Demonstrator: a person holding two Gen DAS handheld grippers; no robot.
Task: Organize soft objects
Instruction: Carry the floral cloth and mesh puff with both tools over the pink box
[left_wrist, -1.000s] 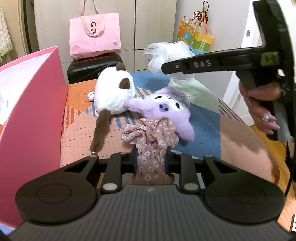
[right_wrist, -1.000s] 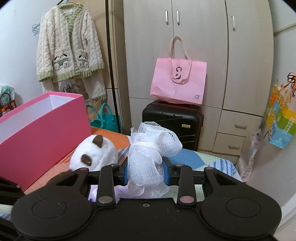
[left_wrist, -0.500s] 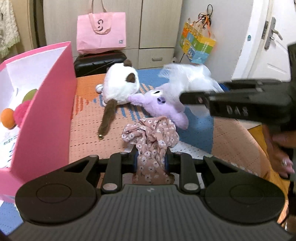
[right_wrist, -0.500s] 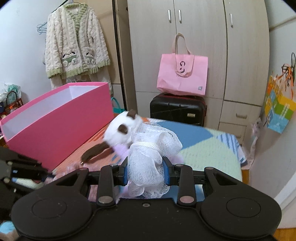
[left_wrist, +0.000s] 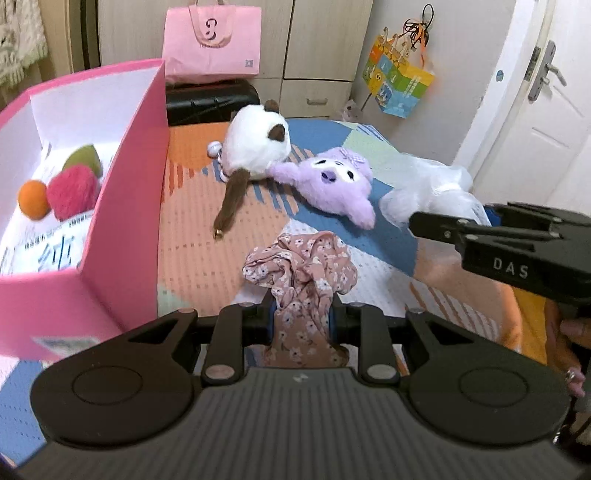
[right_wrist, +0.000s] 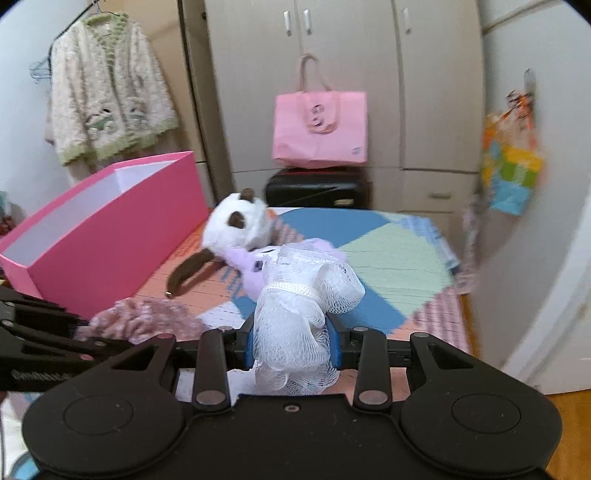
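Note:
My left gripper (left_wrist: 301, 314) is shut on a pink floral fabric scrunchie (left_wrist: 301, 269), held above the patchwork mat beside the pink box (left_wrist: 125, 206). My right gripper (right_wrist: 293, 341) is shut on a white mesh bath pouf (right_wrist: 306, 291); the pouf also shows at the right of the left wrist view (left_wrist: 428, 188). A white-and-brown plush cat (left_wrist: 255, 147) and a purple plush (left_wrist: 332, 184) lie on the mat. The box holds a red pom-pom (left_wrist: 72, 192), an orange ball (left_wrist: 33, 199) and a green object (left_wrist: 83, 160).
A pink tote bag (right_wrist: 319, 127) sits on a black suitcase (right_wrist: 317, 186) in front of the wardrobe. A cream cardigan (right_wrist: 107, 96) hangs at left. A colourful gift bag (left_wrist: 400, 85) hangs by the white door (left_wrist: 546, 122).
Both grippers have pulled back and lifted with their loads. The left view has swung left, showing the inside of the pink box. The right gripper has dropped lower and to the right in the left view.

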